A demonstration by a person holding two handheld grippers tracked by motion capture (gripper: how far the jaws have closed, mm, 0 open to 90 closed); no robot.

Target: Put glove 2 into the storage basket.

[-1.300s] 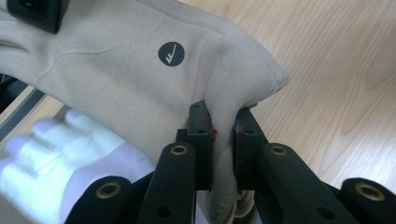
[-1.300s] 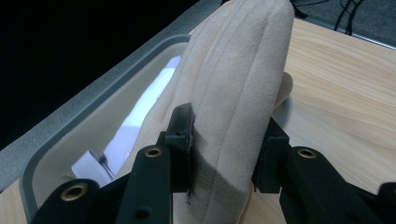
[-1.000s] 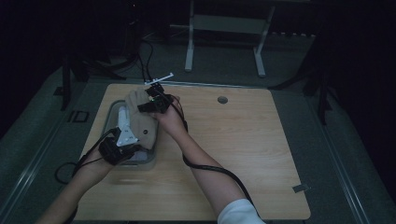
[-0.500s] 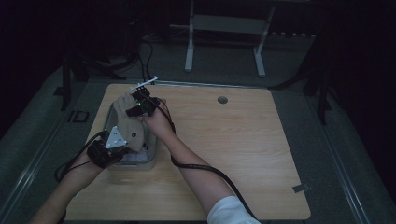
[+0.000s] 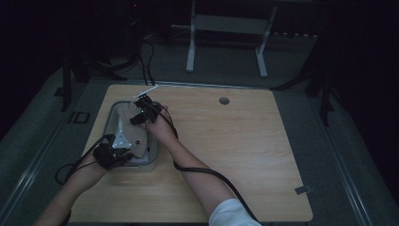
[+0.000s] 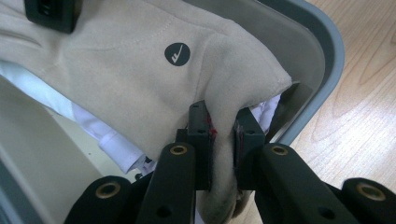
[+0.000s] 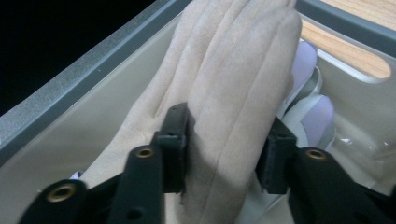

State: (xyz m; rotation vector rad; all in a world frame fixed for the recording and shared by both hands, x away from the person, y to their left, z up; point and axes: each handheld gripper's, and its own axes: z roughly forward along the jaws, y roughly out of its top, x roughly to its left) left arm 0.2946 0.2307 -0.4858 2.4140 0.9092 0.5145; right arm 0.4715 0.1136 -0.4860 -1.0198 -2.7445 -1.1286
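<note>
A beige garment (image 5: 136, 140) with a small round black logo (image 6: 177, 54) lies in a grey bin (image 5: 107, 128) at the table's left. In the left gripper view, my left gripper (image 6: 223, 135) is shut on a bunched edge of the garment (image 6: 130, 79) just inside the bin rim (image 6: 327, 51). My right gripper (image 7: 224, 144) straddles a thick fold of the garment (image 7: 233, 70) farther back in the bin. Its jaws have just been opening, and the cloth still touches both pads. From above, the left gripper (image 5: 126, 147) is at the bin's near end and the right gripper (image 5: 137, 117) at its middle.
White cloth (image 6: 107, 135) lies under the beige garment, with pale lilac-white items (image 7: 313, 116) against the bin's inner wall (image 7: 93, 70). The wooden table (image 5: 226, 141) has a round grommet hole (image 5: 224, 100) at the back. Black cables trail from both grippers, and a metal frame (image 5: 226, 23) stands on the floor beyond.
Both grippers have come down and to the left with the beige garment, from above the bin's far end into the bin. The garment now lies lower and flatter inside it.
</note>
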